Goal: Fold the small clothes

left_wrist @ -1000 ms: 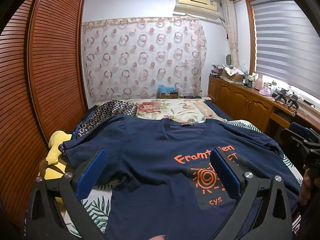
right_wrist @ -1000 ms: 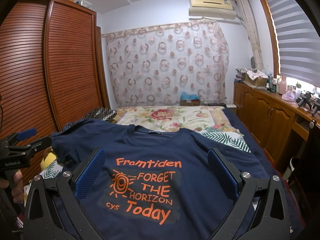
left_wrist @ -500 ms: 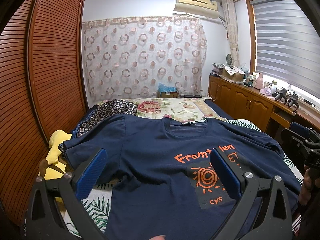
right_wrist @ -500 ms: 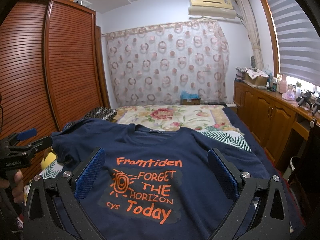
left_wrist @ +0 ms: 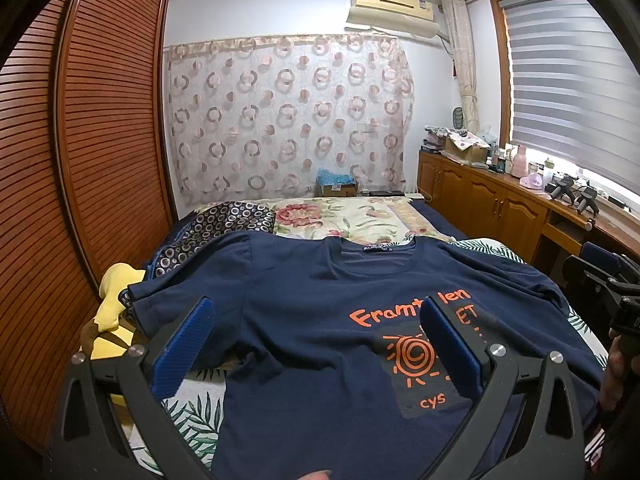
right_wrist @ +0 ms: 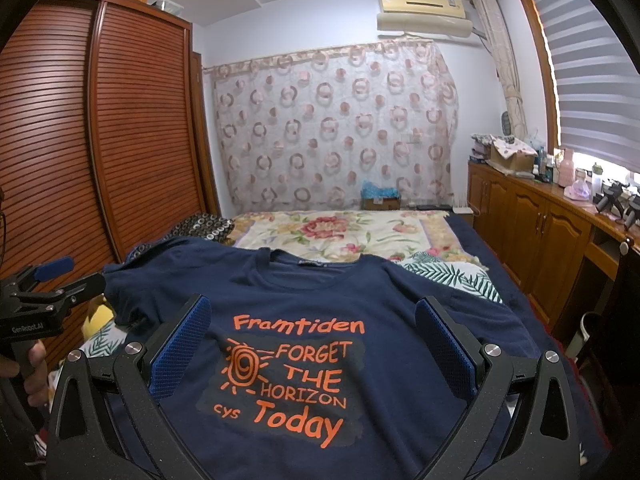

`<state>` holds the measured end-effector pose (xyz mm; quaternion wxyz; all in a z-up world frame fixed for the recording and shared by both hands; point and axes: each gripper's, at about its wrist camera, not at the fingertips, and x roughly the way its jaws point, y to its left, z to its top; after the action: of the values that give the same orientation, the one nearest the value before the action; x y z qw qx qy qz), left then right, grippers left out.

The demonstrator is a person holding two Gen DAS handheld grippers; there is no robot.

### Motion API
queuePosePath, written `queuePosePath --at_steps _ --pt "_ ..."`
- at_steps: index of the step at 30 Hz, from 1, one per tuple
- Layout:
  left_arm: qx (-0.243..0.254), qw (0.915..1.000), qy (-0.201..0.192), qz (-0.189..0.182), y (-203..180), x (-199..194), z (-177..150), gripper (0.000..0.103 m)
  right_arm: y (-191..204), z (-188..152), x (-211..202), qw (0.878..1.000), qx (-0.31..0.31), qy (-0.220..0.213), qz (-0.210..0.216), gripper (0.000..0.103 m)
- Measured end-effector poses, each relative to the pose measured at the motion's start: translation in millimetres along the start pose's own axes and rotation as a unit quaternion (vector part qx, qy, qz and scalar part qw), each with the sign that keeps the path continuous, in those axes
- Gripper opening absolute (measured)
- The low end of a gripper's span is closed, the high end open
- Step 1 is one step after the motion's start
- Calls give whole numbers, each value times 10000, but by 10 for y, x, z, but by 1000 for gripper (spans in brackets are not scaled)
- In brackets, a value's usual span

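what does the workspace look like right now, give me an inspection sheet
surface: bed with leaf-print and floral covers
job's things: navy t-shirt lies spread out, print side up, collar away from the cameras, unfolded
clutter: yellow plush toy and ring-patterned cloth at the bed's left edge
grippers: left gripper and right gripper both open above the shirt, holding nothing
cables: nothing seen
surroundings: slatted wardrobe, curtain, cluttered wooden cabinet
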<state>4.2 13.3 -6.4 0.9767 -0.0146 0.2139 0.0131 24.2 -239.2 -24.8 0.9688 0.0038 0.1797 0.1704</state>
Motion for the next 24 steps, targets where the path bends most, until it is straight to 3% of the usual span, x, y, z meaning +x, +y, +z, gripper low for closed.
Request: queuePosePath --at_steps 24 --pt "15 10000 0 -4 -3 15 -1 103 5 4 0 10000 5 0 4 103"
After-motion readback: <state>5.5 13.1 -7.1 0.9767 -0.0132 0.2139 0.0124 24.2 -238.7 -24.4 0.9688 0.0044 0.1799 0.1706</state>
